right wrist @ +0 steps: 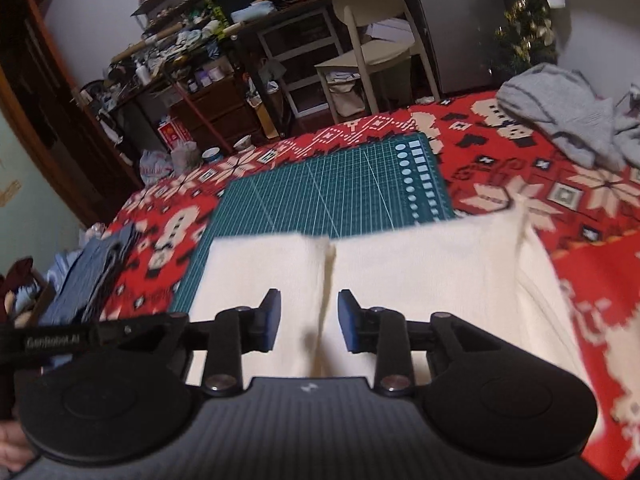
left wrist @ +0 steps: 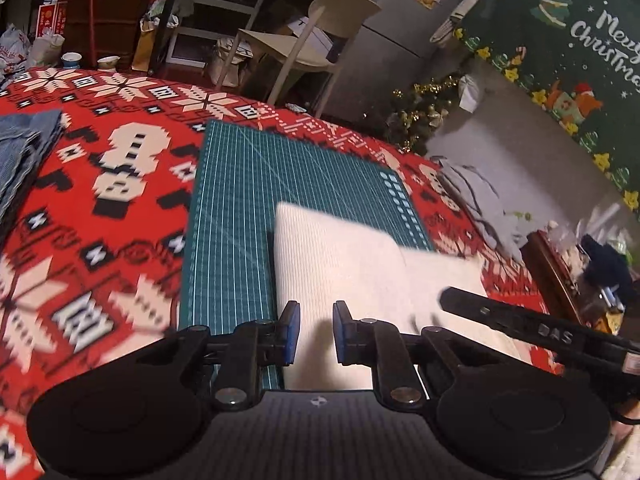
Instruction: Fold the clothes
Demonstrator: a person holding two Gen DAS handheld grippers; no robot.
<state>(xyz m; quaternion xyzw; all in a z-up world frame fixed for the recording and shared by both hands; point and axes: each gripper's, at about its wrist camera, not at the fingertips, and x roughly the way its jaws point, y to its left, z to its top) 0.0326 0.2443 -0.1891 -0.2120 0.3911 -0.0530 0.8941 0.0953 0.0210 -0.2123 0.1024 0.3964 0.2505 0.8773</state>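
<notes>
A white ribbed garment (left wrist: 340, 256) lies folded on the green cutting mat (left wrist: 248, 184). In the left wrist view my left gripper (left wrist: 316, 332) hovers over the garment's near left part. Its blue pads stand a little apart with nothing pinched between them. In the right wrist view the white garment (right wrist: 420, 264) shows two folded panels meeting at a centre crease. My right gripper (right wrist: 308, 320) stands open just above that crease, pads clear of the cloth. A black bar of the right tool (left wrist: 540, 332) reaches in from the right over the garment.
A red patterned cloth (left wrist: 100, 200) covers the table. A stack of blue denim (right wrist: 88, 276) lies at the left edge and a crumpled grey sweater (right wrist: 560, 108) at the far right. A cream chair (right wrist: 372, 40) and cluttered shelves stand beyond the table.
</notes>
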